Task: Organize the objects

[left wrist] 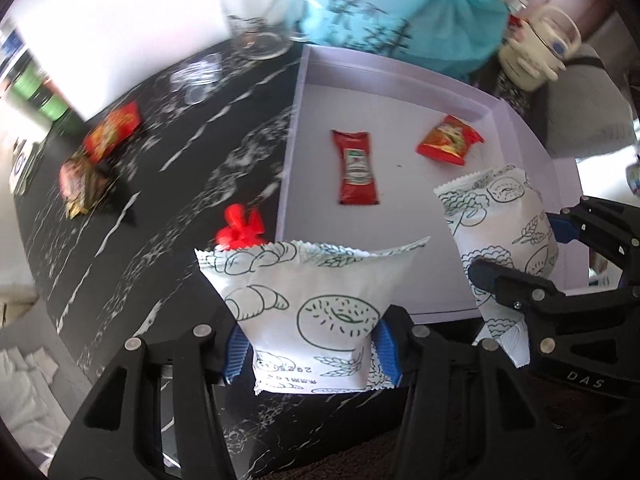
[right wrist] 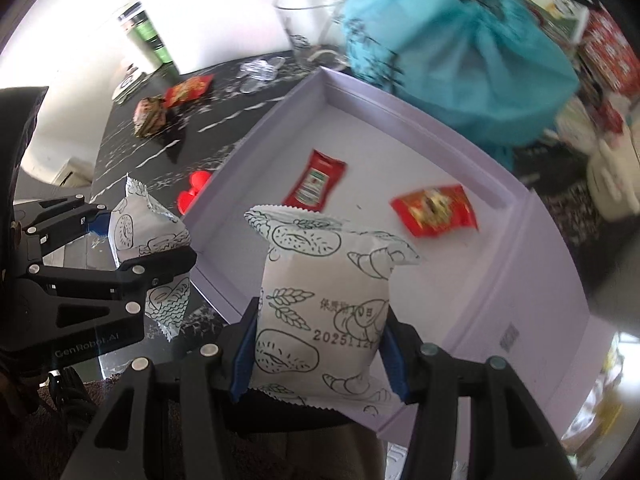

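Observation:
My left gripper point(left wrist: 310, 350) is shut on a white snack packet point(left wrist: 312, 300) printed with bread drawings, held above the dark marble counter by the near left corner of the lilac tray point(left wrist: 400, 92). My right gripper point(right wrist: 320, 360) is shut on a second white printed packet point(right wrist: 324, 320), held over the tray's near part. Each view shows the other hand: the right gripper point(left wrist: 520, 248) with its packet point(left wrist: 500, 220), and the left gripper point(right wrist: 132, 240) with its packet point(right wrist: 148, 232). A ketchup sachet point(left wrist: 356, 166) and a red snack packet point(left wrist: 448, 140) lie in the tray.
On the counter left of the tray lie a red bow-shaped item point(left wrist: 240, 228), a red packet point(left wrist: 114, 130), a brownish packet point(left wrist: 80, 184) and clear plastic bits point(left wrist: 196, 76). A glass cup point(left wrist: 256, 12), a teal bag point(left wrist: 400, 12) and a cream mug point(left wrist: 536, 52) stand behind the tray.

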The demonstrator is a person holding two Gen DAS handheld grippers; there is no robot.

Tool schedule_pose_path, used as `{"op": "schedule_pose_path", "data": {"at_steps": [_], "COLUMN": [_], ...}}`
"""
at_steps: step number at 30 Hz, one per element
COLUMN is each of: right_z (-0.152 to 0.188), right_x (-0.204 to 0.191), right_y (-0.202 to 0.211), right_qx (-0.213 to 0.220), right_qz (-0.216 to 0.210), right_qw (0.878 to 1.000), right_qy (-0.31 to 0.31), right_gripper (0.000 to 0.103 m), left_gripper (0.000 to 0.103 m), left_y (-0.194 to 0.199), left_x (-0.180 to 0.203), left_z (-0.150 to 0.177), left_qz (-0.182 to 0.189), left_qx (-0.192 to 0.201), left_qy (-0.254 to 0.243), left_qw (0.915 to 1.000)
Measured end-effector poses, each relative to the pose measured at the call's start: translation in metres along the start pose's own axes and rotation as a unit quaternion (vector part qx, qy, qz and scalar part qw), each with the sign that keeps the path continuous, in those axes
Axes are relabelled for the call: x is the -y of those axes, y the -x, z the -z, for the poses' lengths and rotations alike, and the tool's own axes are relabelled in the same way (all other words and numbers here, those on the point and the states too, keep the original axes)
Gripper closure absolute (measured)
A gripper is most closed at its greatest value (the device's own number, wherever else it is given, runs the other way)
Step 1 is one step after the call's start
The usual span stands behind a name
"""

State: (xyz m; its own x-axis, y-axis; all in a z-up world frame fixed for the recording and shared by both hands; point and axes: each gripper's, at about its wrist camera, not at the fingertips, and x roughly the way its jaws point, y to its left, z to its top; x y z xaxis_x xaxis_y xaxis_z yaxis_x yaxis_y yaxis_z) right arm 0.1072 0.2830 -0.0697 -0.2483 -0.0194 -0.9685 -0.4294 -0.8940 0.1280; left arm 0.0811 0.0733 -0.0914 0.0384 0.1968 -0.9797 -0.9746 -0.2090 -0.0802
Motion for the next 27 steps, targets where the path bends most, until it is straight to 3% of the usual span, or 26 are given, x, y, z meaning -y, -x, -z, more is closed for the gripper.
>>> {"op": "schedule_pose_path", "data": {"at_steps": [15, 27], "right_z": [0.021, 0.01], "right_x": [0.032, 0.043], "right_y": [0.006, 0.002], "right_qx": [-0.008, -0.01], "right_qz": [-0.003, -0.022], "right_qw": [0.999, 0.999], "right_qy": [-0.034, -0.021], "right_gripper": [0.048, 0.048], "left_gripper": [0.052, 0.052], "left_y": [-0.01, -0.014], "left_x": [0.05, 0.061], "left_z": [-0.006, -0.021], "left_qz": [0.007, -0.008], "left_qx": [-0.006, -0.011], "left_qy": [-0.059, -0.038], "left_qw": [0.9982, 0.9992]}}
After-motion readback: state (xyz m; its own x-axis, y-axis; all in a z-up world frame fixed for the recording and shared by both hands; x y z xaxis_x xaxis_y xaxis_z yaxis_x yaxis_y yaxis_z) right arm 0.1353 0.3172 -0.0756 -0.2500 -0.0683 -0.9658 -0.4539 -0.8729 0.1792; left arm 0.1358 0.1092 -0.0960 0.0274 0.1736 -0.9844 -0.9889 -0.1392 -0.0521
